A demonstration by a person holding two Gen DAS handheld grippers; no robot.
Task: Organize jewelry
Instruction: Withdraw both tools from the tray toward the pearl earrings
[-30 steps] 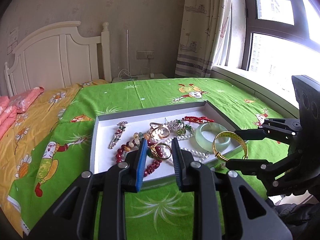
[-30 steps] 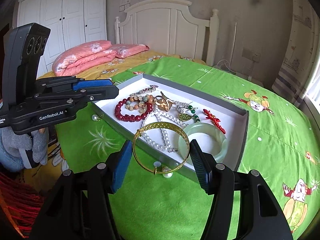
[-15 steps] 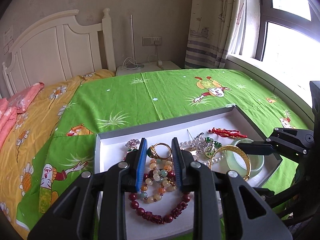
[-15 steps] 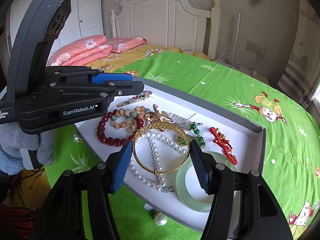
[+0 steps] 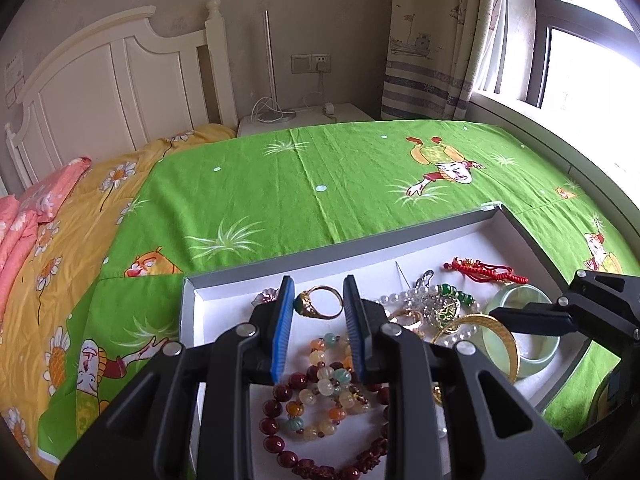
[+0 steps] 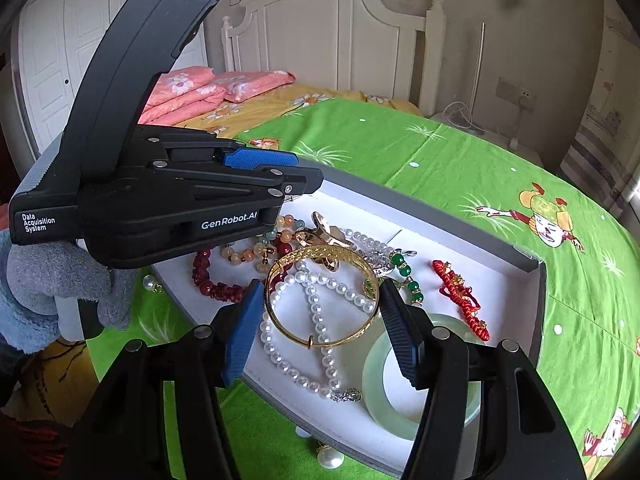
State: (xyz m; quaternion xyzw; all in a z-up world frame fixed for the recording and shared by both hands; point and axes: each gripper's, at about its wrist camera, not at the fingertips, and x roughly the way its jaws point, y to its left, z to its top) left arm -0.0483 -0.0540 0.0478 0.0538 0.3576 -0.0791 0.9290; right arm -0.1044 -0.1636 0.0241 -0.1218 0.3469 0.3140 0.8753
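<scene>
Jewelry lies heaped in the shallow white tray (image 6: 532, 264) on the green bedspread (image 5: 360, 184), and you carry one piece in each hand-held gripper above that heap.

Your left hand-held gripper (image 5: 319, 308) pinches the gold ring with the green stone (image 5: 318, 302) between its blue pads, the band standing upright and crosswise so each pad bears on an outer side of the hoop. That hold keeps a small, smooth thing from rolling out. It hangs over the tray's far left part, where the white floor looks barest, so I judge you mean to give the ring a spot of its own there.

Your right hand-held gripper (image 6: 320, 300) spans the gold bangle (image 6: 322, 292) across its full width, fingers spread wide and bearing on opposite sides of the hoop. The bangle is tilted, its far edge higher, above the pearl necklace (image 6: 312, 320); I cannot tell whether it touches the pearls. Holding it by the widest part stops it swinging.

In the tray remain the dark red bead bracelet (image 5: 280, 436), the mixed pastel bead bracelet (image 5: 332, 384), the red knotted cord bracelet (image 6: 460, 296) and the pale green jade bangle (image 6: 400, 384) at the near right corner. Two pearl earrings lie outside on the bedspread, one (image 6: 152, 283) by the left wall, one (image 6: 330, 458) by the near wall; they likely belong inside.

Mind the pearl strand: lowering the bangle into it could tangle the two.
</scene>
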